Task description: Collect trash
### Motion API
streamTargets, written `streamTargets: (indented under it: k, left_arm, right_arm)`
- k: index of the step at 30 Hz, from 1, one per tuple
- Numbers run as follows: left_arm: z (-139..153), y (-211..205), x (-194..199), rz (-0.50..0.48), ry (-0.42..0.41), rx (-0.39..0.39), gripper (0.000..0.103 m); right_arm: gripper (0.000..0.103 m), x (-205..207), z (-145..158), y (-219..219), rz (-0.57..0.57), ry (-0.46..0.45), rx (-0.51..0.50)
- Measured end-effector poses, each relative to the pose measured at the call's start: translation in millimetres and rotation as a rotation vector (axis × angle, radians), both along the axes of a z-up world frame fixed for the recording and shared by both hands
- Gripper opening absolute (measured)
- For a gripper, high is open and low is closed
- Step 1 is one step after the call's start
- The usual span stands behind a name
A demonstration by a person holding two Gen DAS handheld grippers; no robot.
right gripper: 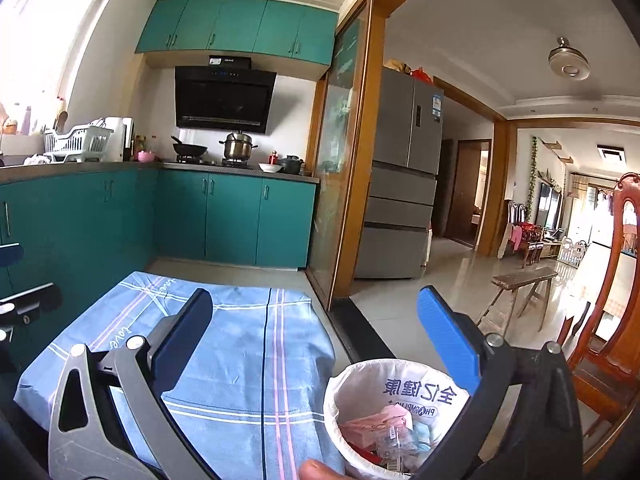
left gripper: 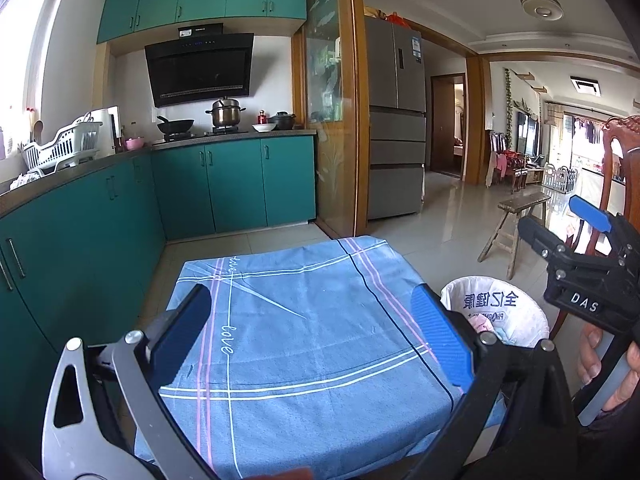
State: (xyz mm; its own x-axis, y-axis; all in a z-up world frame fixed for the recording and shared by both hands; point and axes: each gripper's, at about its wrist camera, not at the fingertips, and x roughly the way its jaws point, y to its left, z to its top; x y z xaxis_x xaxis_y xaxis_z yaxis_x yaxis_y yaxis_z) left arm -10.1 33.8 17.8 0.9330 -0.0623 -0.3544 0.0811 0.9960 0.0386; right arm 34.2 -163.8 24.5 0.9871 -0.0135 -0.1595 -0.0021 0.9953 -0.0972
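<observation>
A small table under a blue checked cloth stands in front of me with nothing lying on it. To its right a bin lined with a white printed bag holds pink and clear wrappers. My left gripper is open and empty above the cloth. My right gripper is open and empty, above the cloth's right edge and the bin. The right gripper also shows in the left wrist view, high to the right of the bin.
Teal kitchen cabinets run along the left and back, with a stove, pots and a dish rack on the counter. A fridge stands past a glass partition. A wooden bench and a wooden chair stand to the right.
</observation>
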Motion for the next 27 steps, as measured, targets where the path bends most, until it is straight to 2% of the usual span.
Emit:
streamTargets:
  k: [27]
  left_arm:
    - [-5, -11, 6, -0.013, 0.021, 0.006, 0.100]
  right_arm:
    - [0.100, 2, -4, -13, -0.013, 0.013, 0.027]
